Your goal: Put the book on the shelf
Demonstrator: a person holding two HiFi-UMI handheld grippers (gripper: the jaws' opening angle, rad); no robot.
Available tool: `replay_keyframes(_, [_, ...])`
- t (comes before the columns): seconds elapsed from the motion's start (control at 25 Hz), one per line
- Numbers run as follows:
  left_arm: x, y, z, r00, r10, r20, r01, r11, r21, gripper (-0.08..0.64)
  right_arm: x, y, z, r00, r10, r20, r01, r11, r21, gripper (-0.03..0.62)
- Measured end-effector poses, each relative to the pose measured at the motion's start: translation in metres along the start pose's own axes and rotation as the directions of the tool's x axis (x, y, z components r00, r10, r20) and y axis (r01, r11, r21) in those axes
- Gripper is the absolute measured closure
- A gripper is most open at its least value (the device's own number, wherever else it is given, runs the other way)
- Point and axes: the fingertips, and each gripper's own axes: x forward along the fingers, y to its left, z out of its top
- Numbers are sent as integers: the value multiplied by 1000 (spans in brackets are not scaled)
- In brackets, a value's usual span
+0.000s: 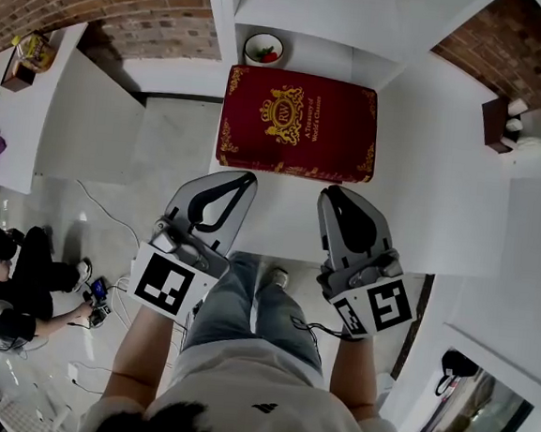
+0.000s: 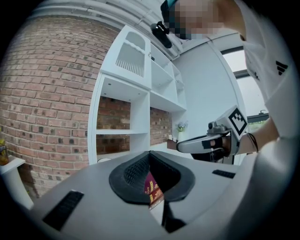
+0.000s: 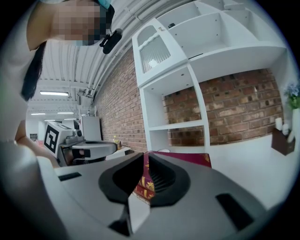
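A white counter (image 1: 440, 211) fronts a white shelf unit (image 2: 140, 105), and the red book (image 1: 299, 124) lies flat on it, cover up, with a small bowl (image 1: 263, 48) just past its corner at 11 o'clock. Your left gripper (image 1: 245, 177) sits near the book's 7 o'clock edge, jaws pressed together on nothing. Your right gripper (image 1: 333, 192) is near the 5 o'clock edge, jaws parted a crack, not gripping the book.

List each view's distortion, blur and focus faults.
Head view: fisheye bows the shelf edges, red book sharp. Left gripper view: dark round border, fingers soft near the lens, brick wall crisp. Right gripper view: same border, shelf uprights curve, fingers blurred.
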Motion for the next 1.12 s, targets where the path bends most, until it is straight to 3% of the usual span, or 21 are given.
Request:
replay_keyframes(0.36, [-7, 22, -19, 995, 97, 3, -96, 993, -65, 549, -7, -14, -15, 999, -32, -18, 32, 999, 9, 558])
replay_keyframes(0.64, [-13, 38, -37, 989, 146, -22, -147, 988, -53, 546, -10, -26, -30, 998, -57, -40, 58, 998, 20, 545])
replay_keyframes(0.8, [-15, 46, -53, 986, 163, -44, -166, 984, -65, 456, -13, -33, -35, 996, -74, -45, 75, 997, 18, 538])
replay_keyframes(1.12, [-15, 60, -78, 977, 191, -91, -198, 977, -75, 423, -21, -50, -45, 992, -112, -57, 113, 994, 16, 519])
